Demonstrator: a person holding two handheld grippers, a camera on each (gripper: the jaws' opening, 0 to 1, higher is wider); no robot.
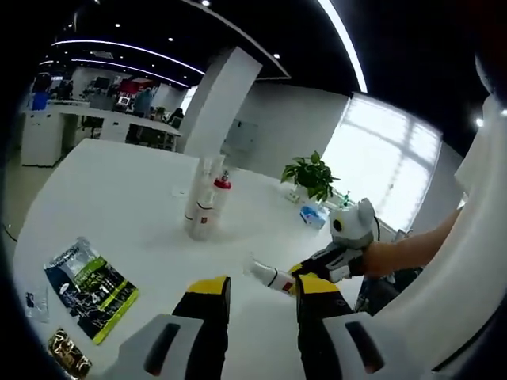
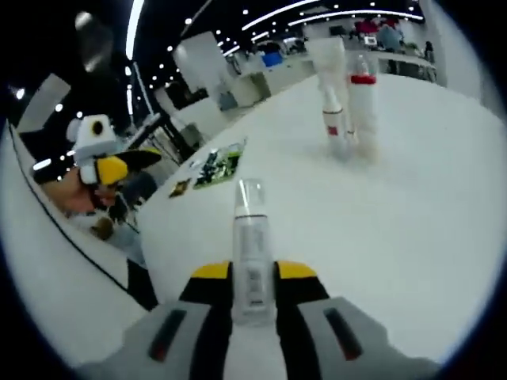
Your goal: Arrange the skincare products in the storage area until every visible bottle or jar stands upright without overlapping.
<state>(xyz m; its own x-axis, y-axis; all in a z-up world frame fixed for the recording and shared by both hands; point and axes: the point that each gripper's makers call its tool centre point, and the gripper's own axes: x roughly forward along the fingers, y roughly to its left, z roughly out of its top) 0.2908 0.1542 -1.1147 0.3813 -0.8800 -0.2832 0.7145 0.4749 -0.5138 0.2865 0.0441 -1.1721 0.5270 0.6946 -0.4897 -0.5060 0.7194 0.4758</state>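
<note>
right gripper (image 2: 253, 281) fingers clamp clear-capped bottle (image 2: 252, 237); left gripper (image 1: 257, 294) fingers apart, empty | stand it upright beside standing bottles (image 2: 348, 111) on counter (image 2: 412, 229), without touching them

The white table (image 1: 119, 198) bears upright bottles (image 1: 207, 198), sachets (image 1: 89, 286) and a potted plant (image 1: 311, 176).

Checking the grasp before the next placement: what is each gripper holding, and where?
Right gripper is shut on a clear-capped bottle, around its lower body. Left gripper holds nothing.

Right claw (image 2: 253, 279) clamped on bottle (image 2: 252, 253), left claw (image 1: 258, 291) spread apart
</note>
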